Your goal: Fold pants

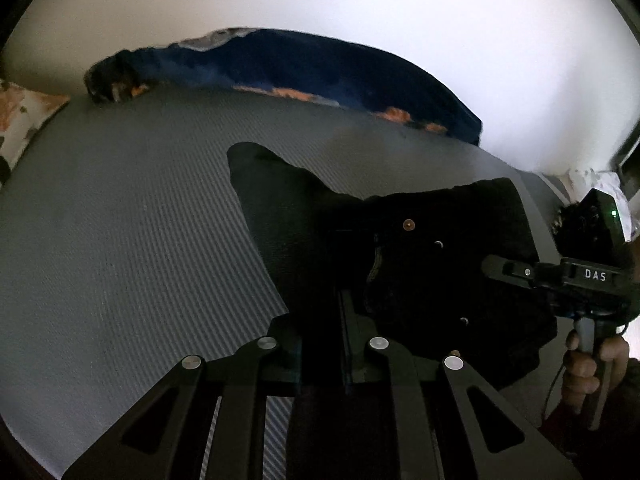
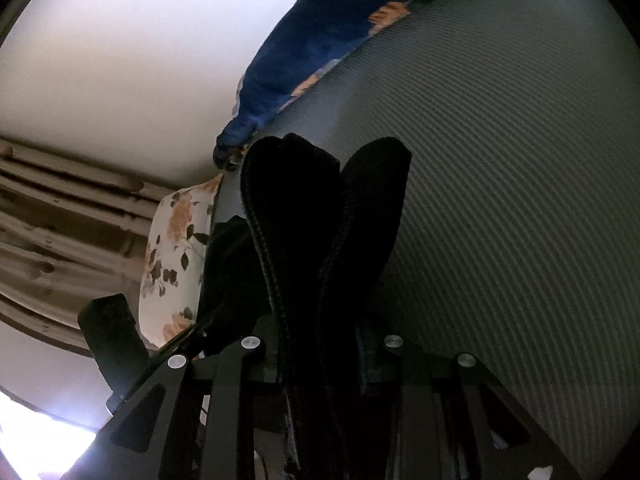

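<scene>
The black pants (image 1: 420, 264) are lifted above the grey ribbed bed cover (image 1: 120, 240), with rivets and the waistband facing the left wrist view. My left gripper (image 1: 344, 320) is shut on the pants' fabric near the waist. The right gripper (image 1: 520, 272) shows at the right of that view, held by a hand (image 1: 588, 364). In the right wrist view my right gripper (image 2: 320, 344) is shut on a bunched fold of the pants (image 2: 320, 208), which stands up in two dark lobes and hides the fingertips.
A dark blue floral blanket (image 1: 320, 68) lies along the far edge of the bed by a white wall. A white floral pillow (image 2: 176, 256) sits at the bed's corner. Beige curtains (image 2: 60, 220) hang beyond it.
</scene>
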A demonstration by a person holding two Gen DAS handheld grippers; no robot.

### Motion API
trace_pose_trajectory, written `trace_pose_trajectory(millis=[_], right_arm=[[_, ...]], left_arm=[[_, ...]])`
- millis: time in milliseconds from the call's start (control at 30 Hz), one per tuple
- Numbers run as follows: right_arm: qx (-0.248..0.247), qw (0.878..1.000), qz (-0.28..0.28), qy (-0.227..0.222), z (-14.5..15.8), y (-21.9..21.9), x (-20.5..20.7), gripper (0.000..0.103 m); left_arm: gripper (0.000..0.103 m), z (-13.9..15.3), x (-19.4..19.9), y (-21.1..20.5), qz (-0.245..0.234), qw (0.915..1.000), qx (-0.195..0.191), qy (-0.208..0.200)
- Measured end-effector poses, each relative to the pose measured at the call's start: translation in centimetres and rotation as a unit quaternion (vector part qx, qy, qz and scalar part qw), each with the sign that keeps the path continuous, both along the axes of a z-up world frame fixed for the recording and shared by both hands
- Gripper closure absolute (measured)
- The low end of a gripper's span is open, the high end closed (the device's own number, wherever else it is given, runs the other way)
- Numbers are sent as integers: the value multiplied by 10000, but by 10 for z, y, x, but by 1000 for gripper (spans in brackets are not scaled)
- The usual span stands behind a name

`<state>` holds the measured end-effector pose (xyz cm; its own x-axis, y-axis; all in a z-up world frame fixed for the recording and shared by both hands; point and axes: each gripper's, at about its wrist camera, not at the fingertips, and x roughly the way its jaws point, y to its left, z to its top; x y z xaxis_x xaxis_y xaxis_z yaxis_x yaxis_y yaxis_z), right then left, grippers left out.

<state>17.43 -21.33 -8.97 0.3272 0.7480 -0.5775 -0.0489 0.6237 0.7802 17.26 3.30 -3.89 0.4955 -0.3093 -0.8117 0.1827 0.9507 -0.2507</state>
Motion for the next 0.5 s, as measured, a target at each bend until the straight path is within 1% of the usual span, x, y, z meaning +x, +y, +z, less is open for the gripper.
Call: trace_pose_trajectory(millis=[233,500], right_arm=[[8,10000,-9,-61,5,12,41,79],[-30,9999,-136,-30,6,8,71,79]], left_arm=[[89,4,39,3,31,9998,145,-134],[89,1,83,3,-26,9997,200,-168]])
